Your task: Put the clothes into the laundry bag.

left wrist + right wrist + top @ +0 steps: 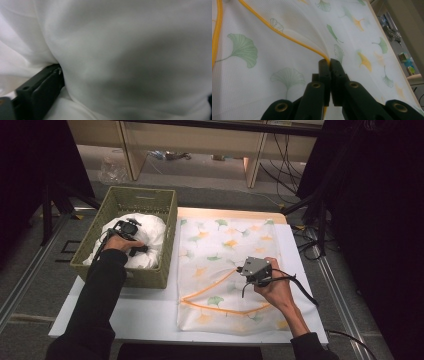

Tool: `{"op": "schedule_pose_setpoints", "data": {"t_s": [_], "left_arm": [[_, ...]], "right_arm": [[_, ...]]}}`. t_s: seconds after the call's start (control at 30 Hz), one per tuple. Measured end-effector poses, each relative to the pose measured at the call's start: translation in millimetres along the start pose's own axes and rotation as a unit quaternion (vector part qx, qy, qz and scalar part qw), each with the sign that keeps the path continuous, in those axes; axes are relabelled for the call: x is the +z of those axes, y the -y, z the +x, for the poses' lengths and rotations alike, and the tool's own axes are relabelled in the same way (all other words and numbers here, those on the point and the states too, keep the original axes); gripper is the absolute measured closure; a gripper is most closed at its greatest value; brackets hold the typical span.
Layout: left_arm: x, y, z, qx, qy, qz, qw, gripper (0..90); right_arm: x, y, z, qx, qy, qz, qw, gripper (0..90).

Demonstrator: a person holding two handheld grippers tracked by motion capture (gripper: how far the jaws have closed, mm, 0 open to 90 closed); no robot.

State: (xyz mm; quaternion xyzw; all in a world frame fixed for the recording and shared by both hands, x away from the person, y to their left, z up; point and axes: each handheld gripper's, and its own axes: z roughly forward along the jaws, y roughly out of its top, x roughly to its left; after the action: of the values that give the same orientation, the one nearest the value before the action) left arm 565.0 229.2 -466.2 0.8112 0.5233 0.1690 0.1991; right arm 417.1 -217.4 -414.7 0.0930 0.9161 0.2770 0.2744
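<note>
**Mesh bag rim pinched at right; left gripper down in basket cloth**

Surface: white table (150, 312), carrying a woven green basket (150, 202) at 10 o'clock in the high view and a flat mesh laundry bag (220, 245) printed with ginkgo leaves and piped in orange, spread from centre toward 3 o'clock. Grey floor beyond the far edge; wooden shelving legs (127, 155) at 12 o'clock with cables behind; dark curtain (380, 220) down the 3 o'clock side, a dark stand (47, 215) at 9 o'clock.

Edges and free room: basket side just beside the bag's left edge. Bare tabletop open along the near edge from 6 to 8 o'clock. Bag's right edge close to the table edge, rail and cables just past it (little margin there).

Fingers:
- Right gripper (329, 61): jaws closed tight on the orange-piped rim of the bag opening, rim lifted off the lower layer; seen from above at 4 o'clock of the bag (256, 271), held in a hand, cable trailing toward 3 o'clock.
- Left gripper (125, 231): pushed into the white cloth (125, 50) heaped in the basket. One black jaw visible at 8 o'clock of the left gripper view, cloth pressed against it; the other lost behind folds. Jaws spread wide, with a bulge of cloth between them; a firm hold not confirmed.
</note>
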Motion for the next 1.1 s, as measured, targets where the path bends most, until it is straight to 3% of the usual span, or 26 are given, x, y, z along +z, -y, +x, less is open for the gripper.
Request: {"op": "schedule_pose_setpoints", "data": {"t_s": [0.07,0.2,0.23,0.3,0.37,0.47,0.57,0.63,0.7,0.77,0.87,1.0,1.07,1.1], "left_arm": [[-3.2,3.3,2.5,-0.015,0.024,-0.009,0.9996,19.1],[-7.9,5.5,4.2,-0.001,0.052,-0.024,0.9984,32.3],[-9.4,6.8,4.5,0.0,0.062,-0.029,0.9977,35.3],[-14.2,9.6,10.7,-0.009,0.099,-0.035,0.9944,36.8],[-16.0,12.4,14.6,-0.01,0.122,-0.047,0.9914,36.9],[-14.4,13.4,14.3,-0.007,0.116,-0.052,0.9918,33.1],[-7.6,8.9,6.9,-0.022,0.069,-0.042,0.9965,15.6],[-4.2,6.0,1.4,-0.021,0.045,-0.039,0.998,12.2],[-4.2,3.9,0.3,-0.023,0.039,-0.031,0.9985,12.7],[-6.1,3.6,1.1,-0.013,0.037,-0.026,0.9989,25.5],[-9.7,3.7,4.7,-0.021,0.041,-0.032,0.9984,40.2],[-15.4,3.3,10.9,-0.052,0.055,-0.038,0.9964,48.4],[-18.4,4.8,15.6,-0.072,0.076,-0.05,0.9933,51.7],[-20.6,6.4,17.1,-0.09,0.087,-0.061,0.9903,53.5]], "right_arm": [[-0.4,0.3,-0.7,-0.002,0.002,-0.001,1.0,89.5],[-0.2,1.2,-0.1,0.012,0.006,0.002,0.9999,89.5],[1.0,0.8,-1.8,-0.001,0.004,-0.001,1.0,89.5],[1.7,0.6,-1.5,-0.002,0.001,0.001,1.0,89.5],[1.9,0.6,-1.5,-0.003,0.0,0.0,1.0,89.5],[1.5,0.7,-1.9,0.0,-0.001,0.001,1.0,89.5],[1.6,0.4,-2.2,-0.001,0.0,-0.001,1.0,89.5],[1.1,0.9,-1.1,-0.001,0.002,0.001,1.0,89.5],[0.6,0.9,-0.3,0.0,0.001,0.001,1.0,89.5],[0.3,0.8,-0.7,-0.001,-0.002,0.0,1.0,89.4],[1.2,0.7,-1.5,-0.005,0.001,-0.002,1.0,89.4],[0.8,0.7,-1.4,-0.001,0.001,-0.002,1.0,89.4],[-0.5,1.1,-0.2,0.015,0.007,0.003,0.9999,89.4],[0.2,1.1,-2.5,-0.001,0.003,-0.001,1.0,89.4]]}}
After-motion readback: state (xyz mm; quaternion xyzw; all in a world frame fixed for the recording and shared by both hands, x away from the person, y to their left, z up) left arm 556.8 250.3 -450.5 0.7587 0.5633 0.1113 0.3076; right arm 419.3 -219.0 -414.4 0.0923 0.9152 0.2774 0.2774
